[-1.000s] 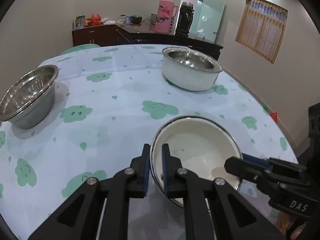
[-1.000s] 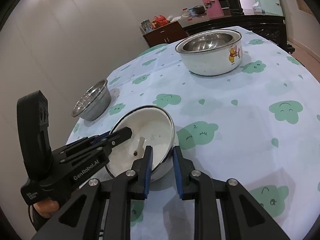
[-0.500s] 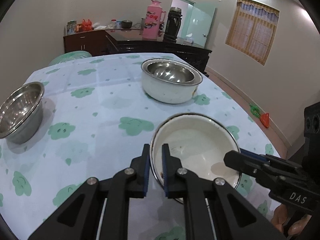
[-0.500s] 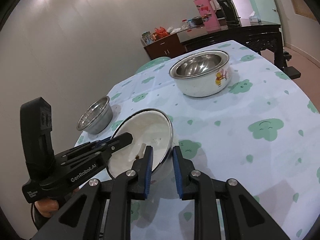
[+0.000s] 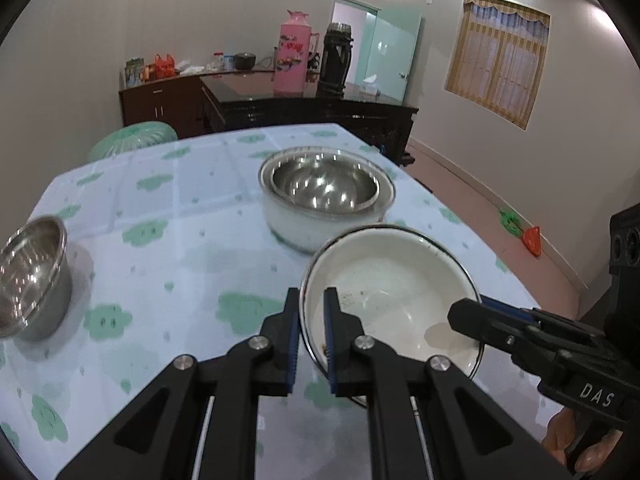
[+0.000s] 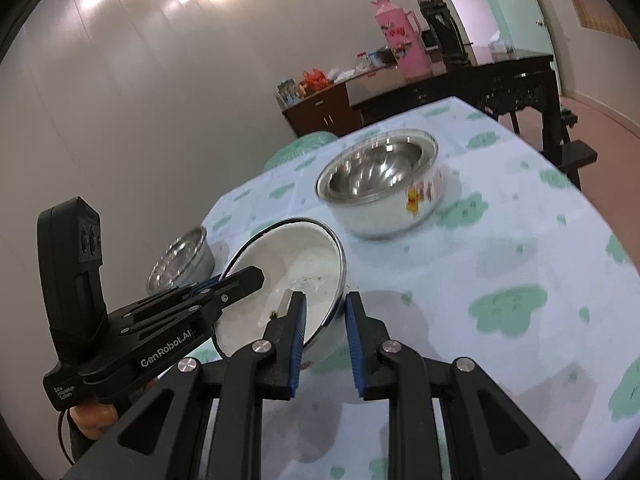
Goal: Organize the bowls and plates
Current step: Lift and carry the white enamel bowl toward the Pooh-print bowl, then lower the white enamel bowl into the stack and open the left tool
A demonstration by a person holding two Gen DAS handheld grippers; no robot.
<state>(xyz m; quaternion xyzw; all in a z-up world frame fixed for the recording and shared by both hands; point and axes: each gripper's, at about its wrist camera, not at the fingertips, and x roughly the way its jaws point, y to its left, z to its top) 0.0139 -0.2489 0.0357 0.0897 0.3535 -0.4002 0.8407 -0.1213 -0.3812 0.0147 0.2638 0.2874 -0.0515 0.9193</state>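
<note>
A white enamel bowl (image 5: pixel 392 300) with a dark rim is held off the table between both grippers. My left gripper (image 5: pixel 311 320) is shut on its near-left rim. My right gripper (image 6: pixel 323 320) is shut on its opposite rim, and the bowl (image 6: pixel 296 272) tilts in that view. A larger white bowl with a steel bowl nested inside (image 5: pixel 326 196) stands further back on the table; it also shows in the right wrist view (image 6: pixel 380 184). A single steel bowl (image 5: pixel 30 276) stands at the left edge, also seen in the right wrist view (image 6: pixel 180 256).
The round table (image 5: pixel 180 240) has a pale blue cloth with green clouds. A green stool (image 5: pixel 132 140) stands behind it. A dark sideboard (image 5: pixel 280 112) with a pink thermos (image 5: pixel 292 58) and a black one (image 5: pixel 336 60) lines the back wall.
Both grippers have lifted the white bowl off the table and carried it toward the nested bowls, which now look closer. Both grips are unchanged.
</note>
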